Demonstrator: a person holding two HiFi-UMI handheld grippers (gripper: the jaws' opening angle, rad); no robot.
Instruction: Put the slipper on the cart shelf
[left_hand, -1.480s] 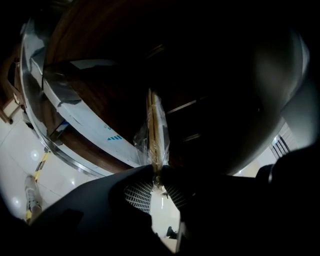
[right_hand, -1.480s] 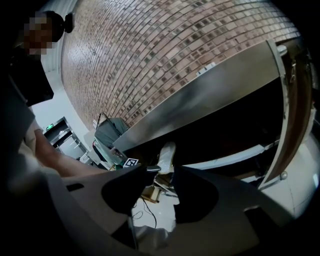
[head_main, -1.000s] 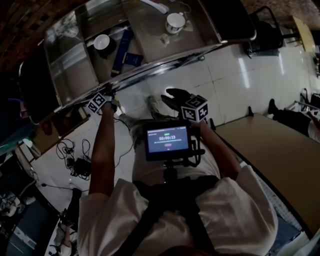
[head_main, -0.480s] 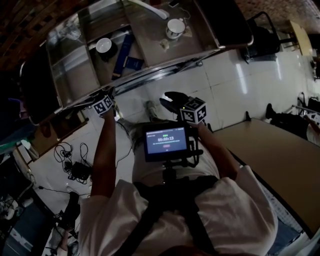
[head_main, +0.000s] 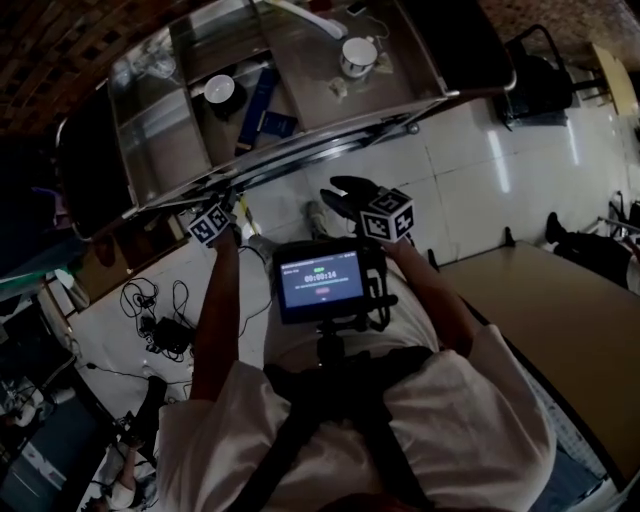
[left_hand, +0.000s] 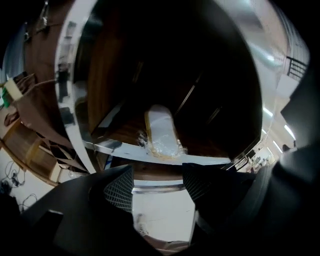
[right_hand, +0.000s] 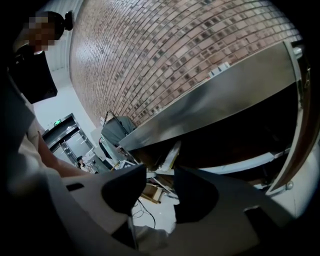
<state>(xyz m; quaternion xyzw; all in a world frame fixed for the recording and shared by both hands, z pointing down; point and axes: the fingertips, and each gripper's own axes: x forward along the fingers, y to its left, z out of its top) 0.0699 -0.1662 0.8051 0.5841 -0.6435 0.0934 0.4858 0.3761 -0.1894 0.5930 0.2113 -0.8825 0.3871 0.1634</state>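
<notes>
Left gripper (left_hand: 158, 184): jaws have just been opening and now stand wide apart with nothing between them, only pale floor (left_hand: 160, 215) in the gap. Ribbed pads (left_hand: 120, 189) are clear of everything. The slipper (left_hand: 161, 132) is straight ahead of the left jaws, beyond and above their tips in the left gripper view. It's pale, in crinkly clear wrap, lying flat on the cart's lower shelf (left_hand: 122, 129). Its near end sits at the metal front rail (left_hand: 210, 161) and its far end points into the dark back of the shelf. No print readable on the wrap. Right gripper (right_hand: 160, 192): jaws part-open with a narrow gap, holding nothing, floor and a cable visible through it. It points at the cart side under the steel top deck (right_hand: 210, 107), with a brick wall (right_hand: 165, 45) above that. In the head view both grippers sit at the near edge of the cart (head_main: 300, 158), left one closest to the rail. Only legible text is the chest-mounted screen (head_main: 320, 283), between the grippers, which reads 00:00:14. A blue box (head_main: 262, 95) and a white cup (head_main: 358, 55) are on the top deck beyond the grippers; box lettering too small to read.
</notes>
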